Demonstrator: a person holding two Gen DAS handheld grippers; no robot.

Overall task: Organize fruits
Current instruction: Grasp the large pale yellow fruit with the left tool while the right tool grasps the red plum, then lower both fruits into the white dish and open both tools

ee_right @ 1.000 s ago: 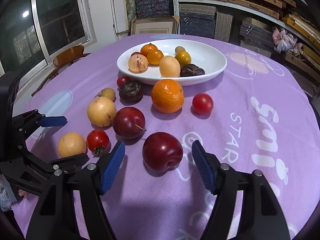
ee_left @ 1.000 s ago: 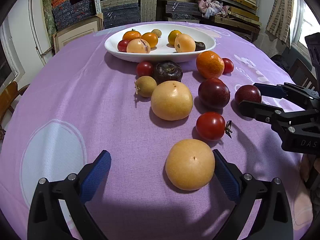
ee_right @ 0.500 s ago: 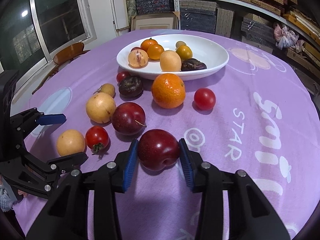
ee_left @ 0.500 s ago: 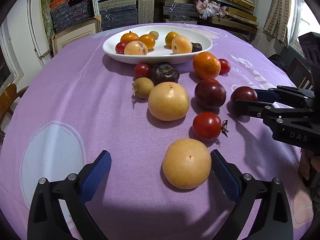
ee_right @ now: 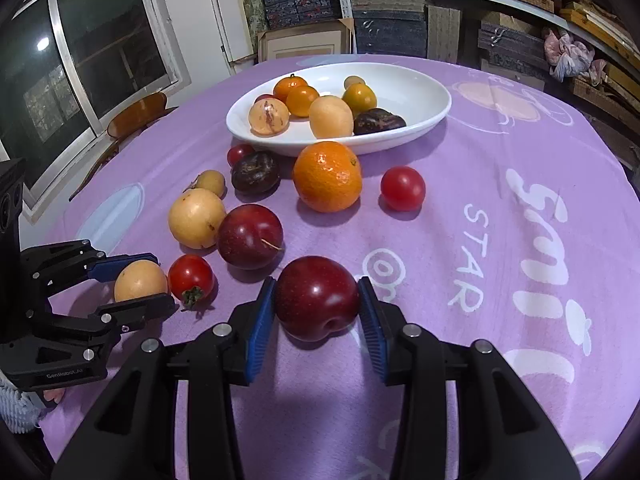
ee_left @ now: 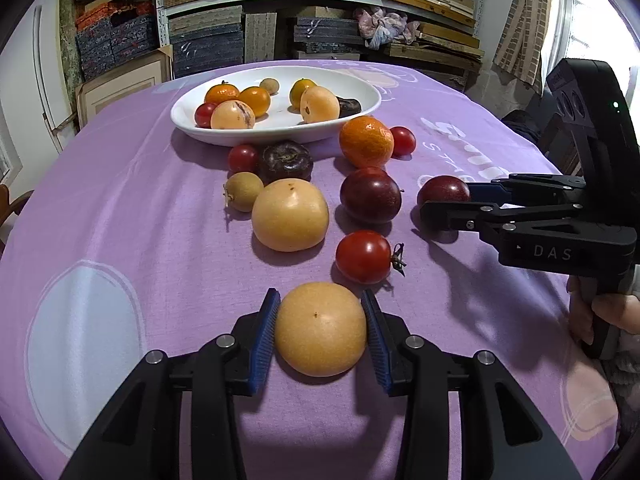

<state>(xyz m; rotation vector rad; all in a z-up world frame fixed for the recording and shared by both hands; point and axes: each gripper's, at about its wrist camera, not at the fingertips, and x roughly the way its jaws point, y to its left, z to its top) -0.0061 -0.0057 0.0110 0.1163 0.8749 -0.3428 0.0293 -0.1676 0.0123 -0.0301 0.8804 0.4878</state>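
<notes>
My left gripper [ee_left: 320, 330] is shut on a yellow round fruit [ee_left: 320, 328] near the table's front; it also shows in the right wrist view [ee_right: 140, 280]. My right gripper [ee_right: 316, 306] is shut on a dark red plum [ee_right: 316, 298], which also shows in the left wrist view [ee_left: 443, 190]. A white oval bowl [ee_left: 360, 98] at the back holds several small fruits. Loose on the purple cloth lie a tomato [ee_left: 363, 256], a large yellow fruit [ee_left: 290, 215], another plum [ee_left: 370, 195], an orange [ee_left: 366, 141], a dark fruit [ee_left: 286, 160] and smaller fruits.
The round table has a purple cloth [ee_right: 520, 240] with white print. A wooden chair [ee_right: 136, 114] stands at the left beyond the table edge. Shelves with stacked boxes [ee_left: 320, 0] fill the back wall. A hand [ee_left: 600, 316] holds the right gripper.
My left gripper has closed from wide open onto the yellow fruit. My right gripper closed on the plum earlier and still holds it. Both views have tilted up slightly.
</notes>
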